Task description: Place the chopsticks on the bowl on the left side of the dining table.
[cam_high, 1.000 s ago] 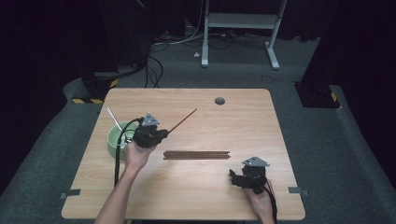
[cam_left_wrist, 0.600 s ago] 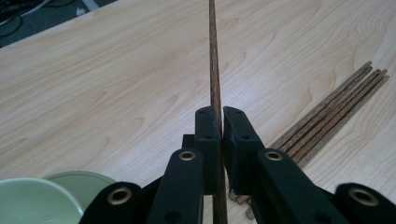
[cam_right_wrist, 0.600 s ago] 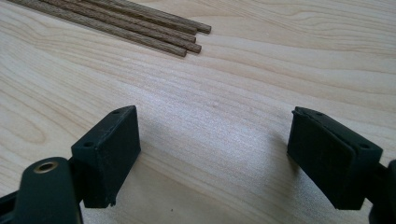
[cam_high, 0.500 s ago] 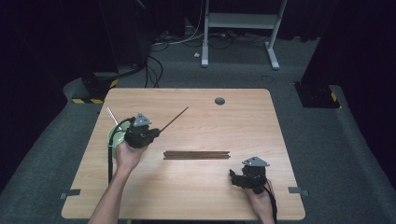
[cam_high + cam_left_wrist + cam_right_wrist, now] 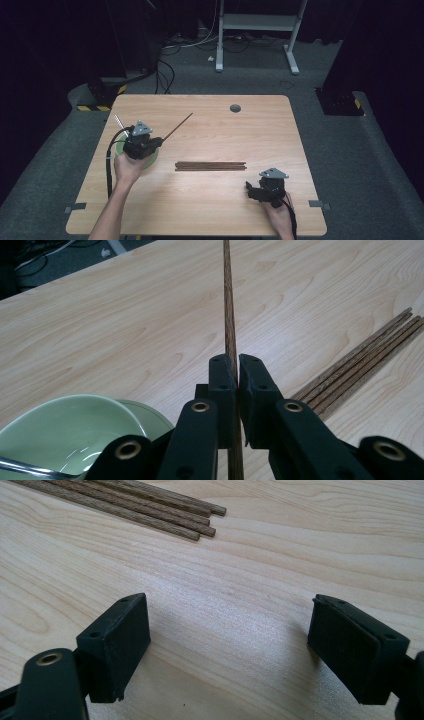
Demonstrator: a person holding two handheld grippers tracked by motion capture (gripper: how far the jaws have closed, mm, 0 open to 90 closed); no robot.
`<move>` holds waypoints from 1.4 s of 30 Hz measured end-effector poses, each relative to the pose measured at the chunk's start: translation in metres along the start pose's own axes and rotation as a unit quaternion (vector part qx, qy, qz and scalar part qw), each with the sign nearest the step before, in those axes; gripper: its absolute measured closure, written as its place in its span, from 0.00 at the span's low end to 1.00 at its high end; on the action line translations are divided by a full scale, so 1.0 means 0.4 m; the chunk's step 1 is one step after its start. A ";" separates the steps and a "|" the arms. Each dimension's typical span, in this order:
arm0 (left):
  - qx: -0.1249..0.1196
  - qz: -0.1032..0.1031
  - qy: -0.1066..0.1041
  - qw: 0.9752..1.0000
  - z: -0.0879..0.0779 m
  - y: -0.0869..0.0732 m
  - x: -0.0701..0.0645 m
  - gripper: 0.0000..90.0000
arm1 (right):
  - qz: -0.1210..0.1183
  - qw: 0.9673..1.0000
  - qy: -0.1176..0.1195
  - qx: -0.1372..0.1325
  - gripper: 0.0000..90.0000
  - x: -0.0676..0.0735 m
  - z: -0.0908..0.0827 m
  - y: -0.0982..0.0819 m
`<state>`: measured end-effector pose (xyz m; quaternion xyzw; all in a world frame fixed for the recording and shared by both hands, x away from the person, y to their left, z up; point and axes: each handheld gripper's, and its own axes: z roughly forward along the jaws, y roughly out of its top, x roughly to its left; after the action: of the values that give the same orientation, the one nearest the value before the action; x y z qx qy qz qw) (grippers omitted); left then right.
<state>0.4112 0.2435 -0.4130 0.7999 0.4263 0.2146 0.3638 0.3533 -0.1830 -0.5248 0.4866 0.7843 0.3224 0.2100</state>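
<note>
My left gripper (image 5: 159, 141) (image 5: 237, 371) is shut on one dark wooden chopstick (image 5: 177, 127) (image 5: 229, 310), which sticks out past the jaws, up and to the right over the table. It hovers over a pale green bowl (image 5: 121, 148) (image 5: 65, 430) at the table's left, with a metal utensil (image 5: 120, 124) leaning in it. Several more chopsticks (image 5: 210, 165) (image 5: 360, 362) (image 5: 135, 505) lie side by side in a row at the table's middle. My right gripper (image 5: 248, 190) (image 5: 242, 645) rests low near the front right, jaws wide apart over bare wood with nothing between them.
The wooden table (image 5: 210, 210) has a round cable hole (image 5: 235, 108) near its far edge. Cables and a metal stand's feet (image 5: 220, 65) lie on the floor beyond. Tape marks (image 5: 75, 207) sit at the front corners.
My left gripper has carried the chopstick leftward and a little up, from beside the bowl to over it. The right gripper has stayed in place.
</note>
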 end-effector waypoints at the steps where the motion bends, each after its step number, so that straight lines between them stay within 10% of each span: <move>1: 0.001 0.001 0.001 1.000 -0.001 -0.001 0.000 0.94 | 0.000 1.000 0.000 0.000 0.18 0.000 0.000 0.000; 42: 0.036 -0.038 0.077 0.996 -0.062 -0.135 0.121 0.94 | 0.002 1.000 0.000 0.000 0.18 0.001 -0.001 -0.001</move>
<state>0.3929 0.3141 -0.4365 0.7768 0.4905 0.2460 0.3090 0.3529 -0.1828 -0.5248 0.4883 0.7834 0.3223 0.2095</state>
